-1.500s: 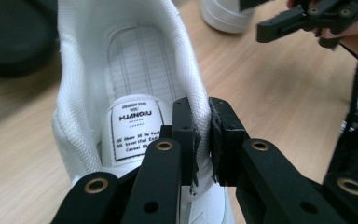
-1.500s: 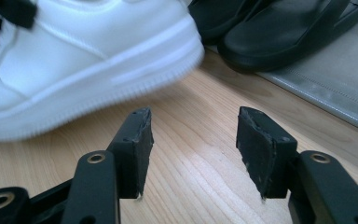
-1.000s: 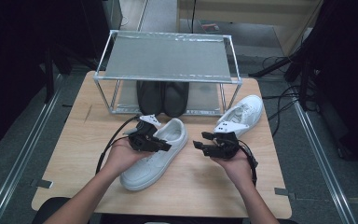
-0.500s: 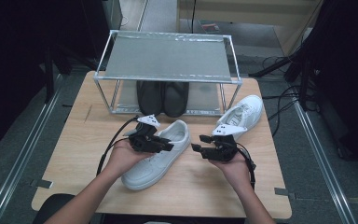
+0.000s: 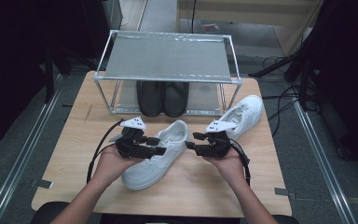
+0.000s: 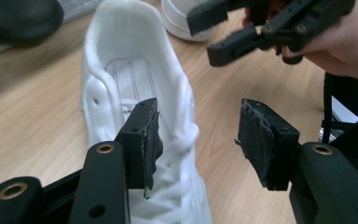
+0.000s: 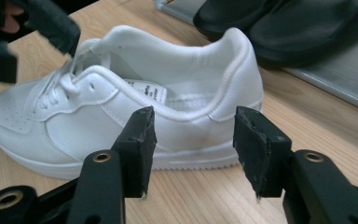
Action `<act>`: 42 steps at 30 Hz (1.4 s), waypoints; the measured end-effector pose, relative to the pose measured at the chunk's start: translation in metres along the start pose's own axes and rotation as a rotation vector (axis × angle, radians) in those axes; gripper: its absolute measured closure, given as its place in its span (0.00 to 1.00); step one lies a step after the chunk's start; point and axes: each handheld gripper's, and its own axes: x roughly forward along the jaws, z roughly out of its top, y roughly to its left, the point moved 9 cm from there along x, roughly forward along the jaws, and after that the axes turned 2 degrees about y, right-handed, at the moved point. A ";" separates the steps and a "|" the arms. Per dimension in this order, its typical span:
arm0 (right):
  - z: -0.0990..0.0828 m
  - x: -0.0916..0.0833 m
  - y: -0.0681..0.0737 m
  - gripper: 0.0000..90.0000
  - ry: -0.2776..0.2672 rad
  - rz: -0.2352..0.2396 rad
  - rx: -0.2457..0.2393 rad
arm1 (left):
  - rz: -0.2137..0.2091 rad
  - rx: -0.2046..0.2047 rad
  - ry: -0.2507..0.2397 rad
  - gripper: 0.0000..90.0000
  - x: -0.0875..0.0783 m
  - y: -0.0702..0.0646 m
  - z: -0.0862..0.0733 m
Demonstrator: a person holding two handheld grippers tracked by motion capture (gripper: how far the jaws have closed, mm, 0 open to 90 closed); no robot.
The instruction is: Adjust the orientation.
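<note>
A white sneaker (image 5: 156, 156) lies on the wooden table (image 5: 74, 140), toe toward me. My left gripper (image 5: 161, 145) hovers over its laces. In the left gripper view the left gripper (image 6: 198, 135) is open; its jaws have just been opening and no pad presses the sneaker (image 6: 130, 70). My right gripper (image 5: 192, 141) faces it from the right, also open, its jaws having closed in slightly. In the right gripper view the right gripper (image 7: 193, 140) has nothing between its jaws, and the sneaker's heel (image 7: 223, 93) lies beyond them.
A second white sneaker (image 5: 242, 112) lies at the right by the metal shoe rack (image 5: 168, 56). A pair of black shoes (image 5: 163, 98) sits on the rack's bottom shelf. Bare table lies at the left and along the front edge.
The left gripper's jaws have spread wide above the sneaker's laces, and that hand has drawn back a little to the left. The right hand has stayed where it was.
</note>
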 end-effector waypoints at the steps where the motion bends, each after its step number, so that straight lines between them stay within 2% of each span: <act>1: 0.002 0.001 0.001 0.57 -0.003 0.003 -0.004 | 0.001 0.004 0.000 0.52 -0.001 -0.002 -0.002; 7: 0.010 0.007 0.007 0.58 -0.016 0.030 -0.019 | -0.001 0.005 0.010 0.53 0.000 -0.012 -0.013; 9: 0.012 0.010 0.008 0.59 -0.013 0.038 -0.019 | -0.009 0.002 0.024 0.56 0.003 -0.015 -0.017; 10: 0.013 0.011 0.009 0.60 -0.016 0.043 -0.016 | 0.003 0.012 0.023 0.59 0.005 -0.016 -0.019; 12: 0.015 0.013 0.010 0.66 -0.019 0.042 -0.021 | 0.017 0.036 0.032 0.69 0.009 -0.018 -0.022; 16: 0.018 0.018 0.011 0.81 -0.020 0.036 -0.015 | 0.037 0.028 0.059 0.90 0.017 -0.016 -0.029; 19: 0.020 0.024 0.011 0.91 -0.012 0.035 -0.019 | 0.047 0.013 0.076 0.98 0.021 -0.012 -0.033; 22: 0.020 0.030 0.011 0.95 0.000 0.034 -0.017 | 0.076 0.020 0.088 1.00 0.024 -0.006 -0.036; 24: 0.017 0.036 0.012 0.97 0.023 0.035 -0.029 | 0.069 0.008 0.088 1.00 0.025 -0.004 -0.036; 27: 0.017 0.037 0.013 1.00 0.027 0.038 -0.035 | 0.064 0.000 0.088 1.00 0.026 -0.001 -0.037; 31: 0.016 0.037 0.014 1.00 0.035 0.048 -0.033 | 0.085 0.035 0.100 1.00 0.026 0.000 -0.038; 33: 0.015 0.036 0.014 1.00 0.034 0.052 -0.016 | 0.088 0.038 0.103 1.00 0.026 0.001 -0.038; 39: 0.013 0.036 0.019 1.00 0.040 0.051 -0.040 | 0.099 0.008 0.097 1.00 0.021 0.013 -0.038; 42: 0.012 0.036 0.022 1.00 0.045 0.054 -0.048 | 0.084 -0.007 0.097 1.00 0.018 0.019 -0.038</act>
